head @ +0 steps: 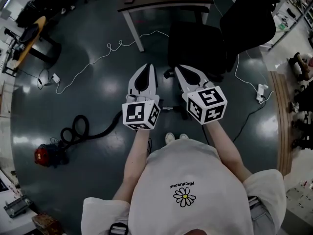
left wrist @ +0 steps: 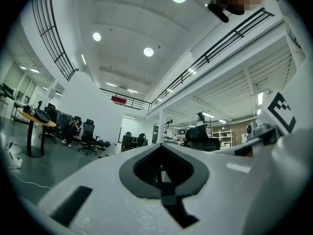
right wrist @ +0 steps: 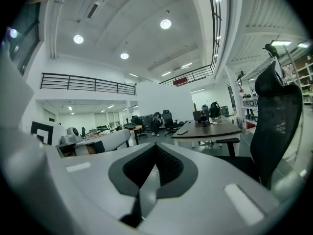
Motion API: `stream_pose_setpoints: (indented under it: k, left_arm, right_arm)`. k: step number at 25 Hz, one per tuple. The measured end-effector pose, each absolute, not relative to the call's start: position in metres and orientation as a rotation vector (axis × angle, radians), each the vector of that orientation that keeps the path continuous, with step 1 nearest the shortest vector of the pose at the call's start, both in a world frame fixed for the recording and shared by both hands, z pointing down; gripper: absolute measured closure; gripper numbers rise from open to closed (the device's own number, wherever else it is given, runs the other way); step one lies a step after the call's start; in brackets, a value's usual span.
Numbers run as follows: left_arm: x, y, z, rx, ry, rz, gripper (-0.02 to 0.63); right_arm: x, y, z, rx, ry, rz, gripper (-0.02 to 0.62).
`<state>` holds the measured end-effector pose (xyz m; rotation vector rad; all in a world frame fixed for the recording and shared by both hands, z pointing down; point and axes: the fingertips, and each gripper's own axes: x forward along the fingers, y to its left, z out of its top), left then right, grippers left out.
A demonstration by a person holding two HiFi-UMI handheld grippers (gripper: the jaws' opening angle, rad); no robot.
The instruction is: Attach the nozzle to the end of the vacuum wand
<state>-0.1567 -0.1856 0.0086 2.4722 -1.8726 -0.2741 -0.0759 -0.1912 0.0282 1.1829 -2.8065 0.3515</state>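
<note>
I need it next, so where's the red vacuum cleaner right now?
The red vacuum cleaner sits on the floor at the head view's lower left, its coiled black hose trailing right toward the left gripper.

The left tool [head: 147, 67] and right tool [head: 179, 68] hang side by side, jaws together. A black chair [head: 205, 38] stands beyond the right tool; a red vacuum [head: 45, 154] lies far left of the left tool.

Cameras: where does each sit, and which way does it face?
Head view: on the person's head, facing down at the floor; shows shirt, forearms, left gripper, right gripper.
Left gripper view: on that gripper, facing across the hall over shut jaws.
Right gripper view: likewise, facing desk and chair.
Shared: that chair also shows in head view.
</note>
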Motion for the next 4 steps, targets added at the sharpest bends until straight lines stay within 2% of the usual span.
stream_pose_setpoints:
  k: [4]
  left_arm:
    - [-0.1508, -0.1836, 0.0039, 2.474, -1.877, -0.282, 0.601]
  right_arm:
    - [-0.0697, -0.1901, 0.0210, 1.179, -2.826, 0.351, 0.588]
